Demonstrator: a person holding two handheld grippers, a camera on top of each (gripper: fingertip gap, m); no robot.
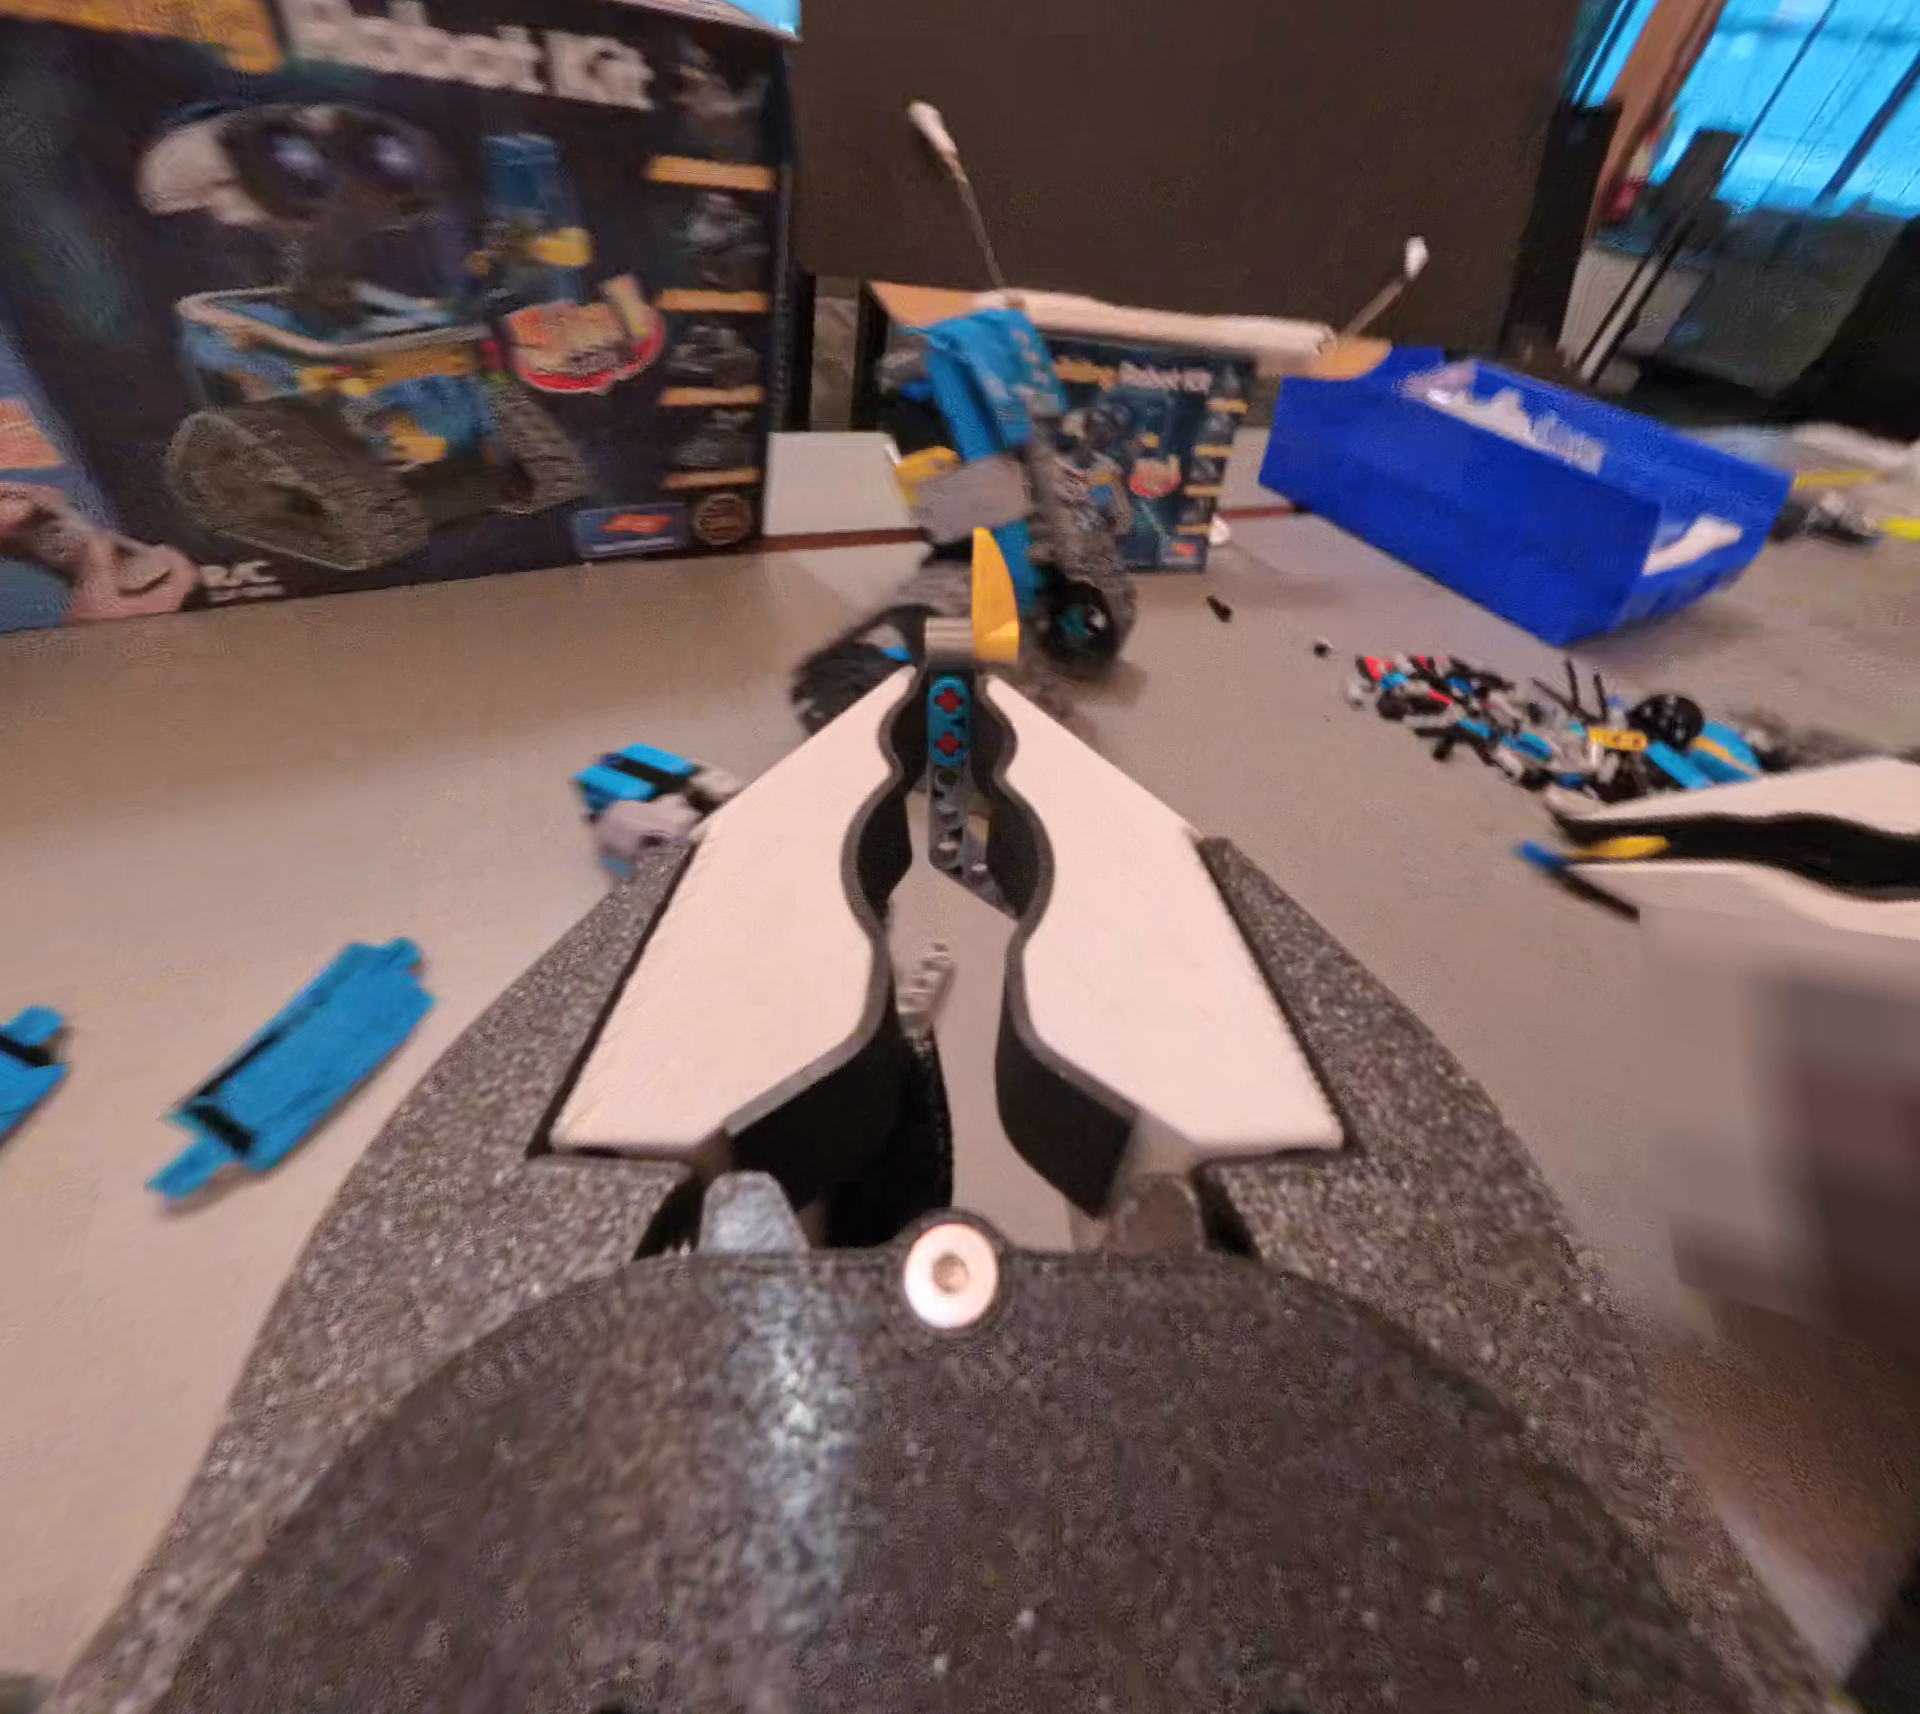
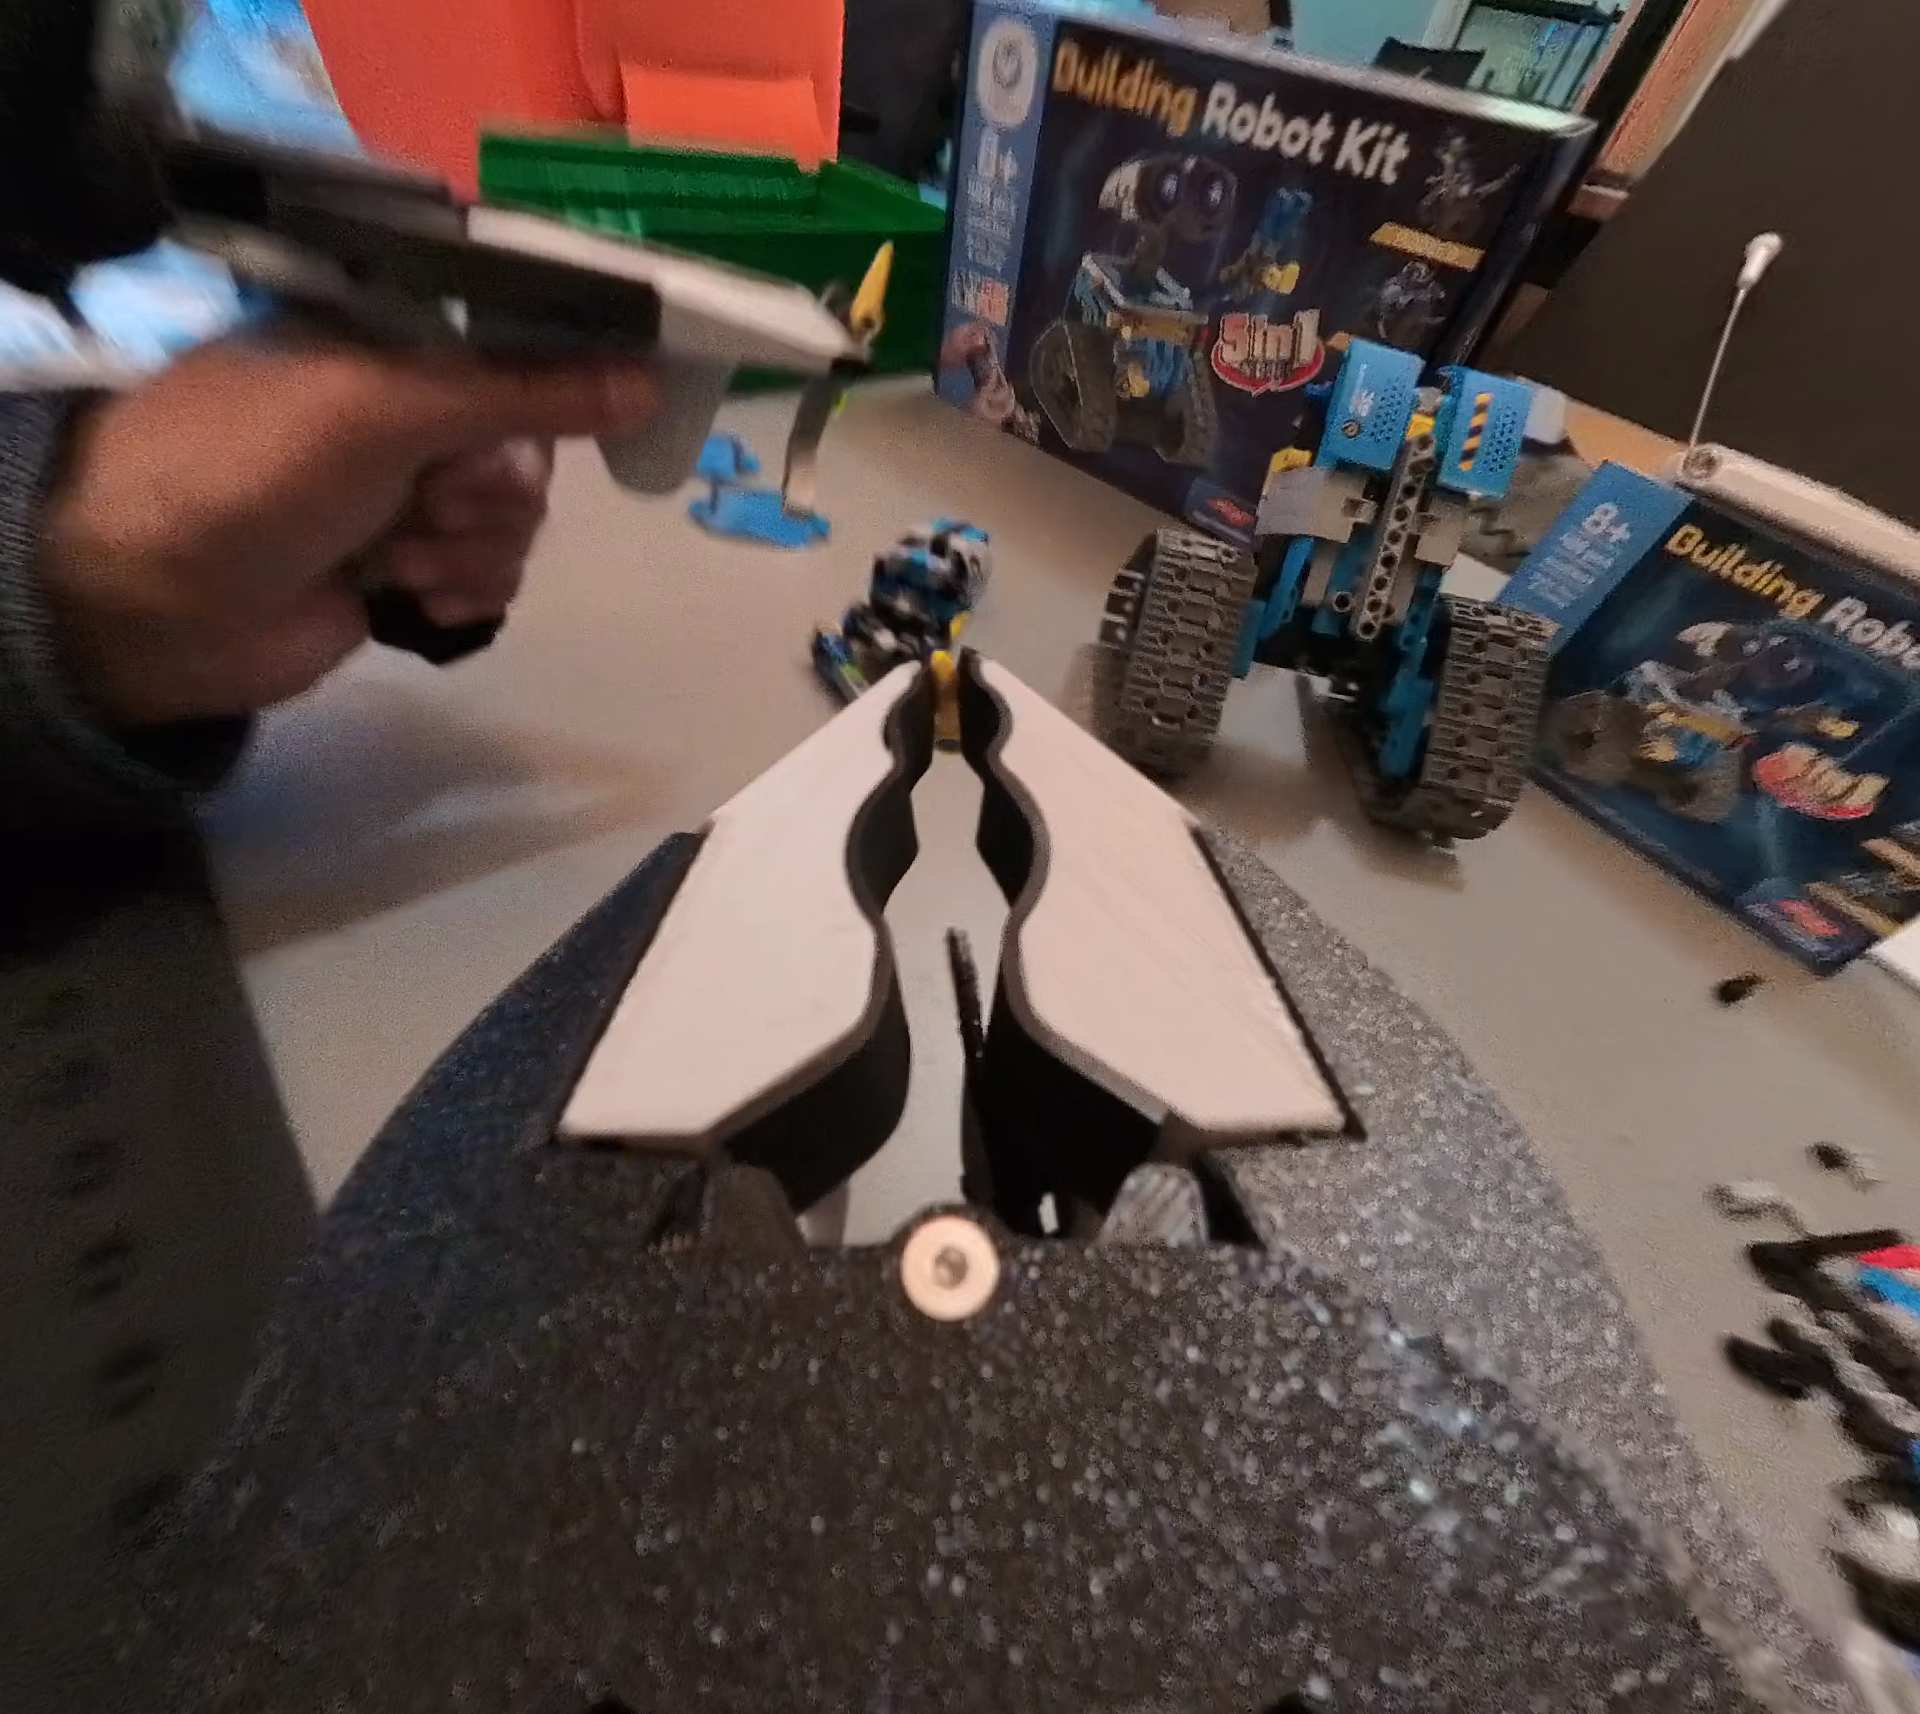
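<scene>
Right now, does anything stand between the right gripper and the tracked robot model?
Nothing visible does. The right gripper, shut on a small yellow part, has only bare table between it and the tracked robot model; a small blue assembly lies straight ahead, off that line.

Left gripper point(image 1: 951, 677): white fingers edged black, speckled dark-grey body. Between its tips a beam assembly point(image 1: 951, 760): blue with red pins, grey below, yellow claw on top. Left of it, blue pieces point(image 1: 296, 1067) on beige table point(image 1: 520, 708). Right: blue bin point(image 1: 1517, 501), mixed black-blue-red parts point(image 1: 1538, 719). Right gripper point(image 2: 943, 677): same colours, a small yellow piece point(image 2: 943, 688) at its tips. Beyond it to the right, a blue-and-grey tracked robot point(image 2: 1340, 584).
</scene>
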